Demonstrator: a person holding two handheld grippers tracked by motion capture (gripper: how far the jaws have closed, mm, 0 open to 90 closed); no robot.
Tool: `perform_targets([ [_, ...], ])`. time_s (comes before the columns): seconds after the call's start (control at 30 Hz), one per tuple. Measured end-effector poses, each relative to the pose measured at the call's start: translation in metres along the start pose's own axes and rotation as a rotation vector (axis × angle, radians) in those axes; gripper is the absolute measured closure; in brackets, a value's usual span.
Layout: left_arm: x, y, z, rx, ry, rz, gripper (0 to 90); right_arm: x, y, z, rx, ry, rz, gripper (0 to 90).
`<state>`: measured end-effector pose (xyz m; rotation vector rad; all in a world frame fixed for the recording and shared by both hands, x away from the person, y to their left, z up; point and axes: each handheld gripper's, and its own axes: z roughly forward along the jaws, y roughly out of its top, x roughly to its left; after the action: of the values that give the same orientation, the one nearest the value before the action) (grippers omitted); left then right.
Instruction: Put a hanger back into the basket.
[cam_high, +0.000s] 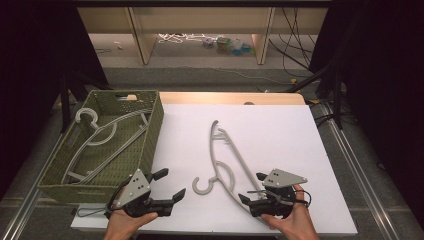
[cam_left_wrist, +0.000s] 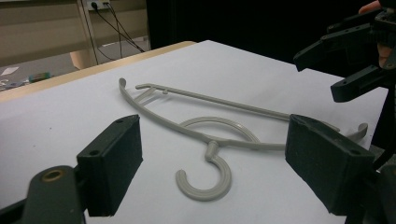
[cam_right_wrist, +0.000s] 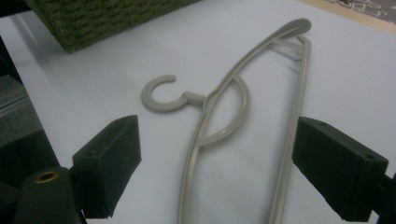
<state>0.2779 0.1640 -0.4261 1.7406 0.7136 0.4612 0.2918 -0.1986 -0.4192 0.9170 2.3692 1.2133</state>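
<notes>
Both grippers hang wide open and empty: the right gripper (cam_high: 256, 189) has the grey hanger (cam_high: 223, 156) right between its jaws. The left gripper (cam_high: 169, 184) faces its hook from just beside. Best bet looks like the right closing squarely on the near arm, then lifting level toward the basket (cam_high: 154, 134).

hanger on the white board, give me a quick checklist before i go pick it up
1. Loose hanger lies flat on the white board, nothing on it: ok.
2. Left gripper open: ok.
3. Right gripper open: ok.
4. Hanger between the right gripper's jaws in the right gripper view: ok.
5. Basket has room beside its hangers: ok.
6. Jaws low enough to close on it: cannot tell.
</notes>
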Motion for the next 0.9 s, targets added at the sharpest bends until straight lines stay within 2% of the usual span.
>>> perform_targets([
  [0.37,0.001,0.0,0.0,-0.005,0.001,0.002,18.6,0.0,0.006,0.022,0.186,0.032,-0.028,18.1],
  [0.43,0.001,0.0,0.0,-0.004,0.0,0.004,18.5,0.0,0.006,0.027,0.19,0.035,-0.049,18.7],
  [0.47,0.001,0.0,0.0,-0.004,0.001,0.005,18.6,-0.001,0.007,0.028,0.215,0.048,-0.059,18.7],
  [0.57,0.001,0.0,0.0,-0.003,0.0,0.007,18.5,-0.001,0.008,0.033,0.245,0.051,-0.066,19.0],
  [0.6,0.001,0.0,0.0,0.0,0.002,0.005,18.6,-0.001,0.008,0.035,0.237,0.047,-0.067,19.2],
  [0.63,0.0,0.0,0.0,-0.001,0.002,-0.007,18.6,-0.001,0.009,0.035,0.266,0.056,-0.068,19.4],
  [0.67,0.002,0.0,0.0,0.001,-0.001,0.011,18.6,0.0,0.01,0.036,0.278,0.061,-0.064,19.7],
  [0.7,0.002,0.0,0.0,0.0,-0.001,0.011,18.6,-0.001,0.01,0.038,0.279,0.067,-0.08,19.7],
  [0.73,0.001,-0.001,0.0,-0.001,0.002,-0.006,18.5,0.0,0.01,0.041,0.283,0.066,-0.086,20.1],
  [0.77,0.002,0.0,-0.001,-0.001,0.0,0.008,18.5,0.0,0.012,0.041,0.305,0.082,-0.076,20.5],
  [0.8,0.002,0.0,-0.001,-0.001,-0.004,0.018,18.5,0.001,0.012,0.043,0.316,0.069,-0.075,20.8],
  [0.83,0.001,0.0,-0.001,-0.002,-0.003,-0.002,18.5,0.002,0.011,0.045,0.31,0.061,-0.072,21.3],
  [0.87,0.0,0.0,-0.001,-0.001,-0.002,0.001,18.4,0.002,0.012,0.046,0.332,0.086,-0.08,21.9],
  [0.9,0.001,0.0,-0.001,0.001,-0.004,0.009,18.5,0.003,0.012,0.047,0.343,0.078,-0.078,22.8],
])
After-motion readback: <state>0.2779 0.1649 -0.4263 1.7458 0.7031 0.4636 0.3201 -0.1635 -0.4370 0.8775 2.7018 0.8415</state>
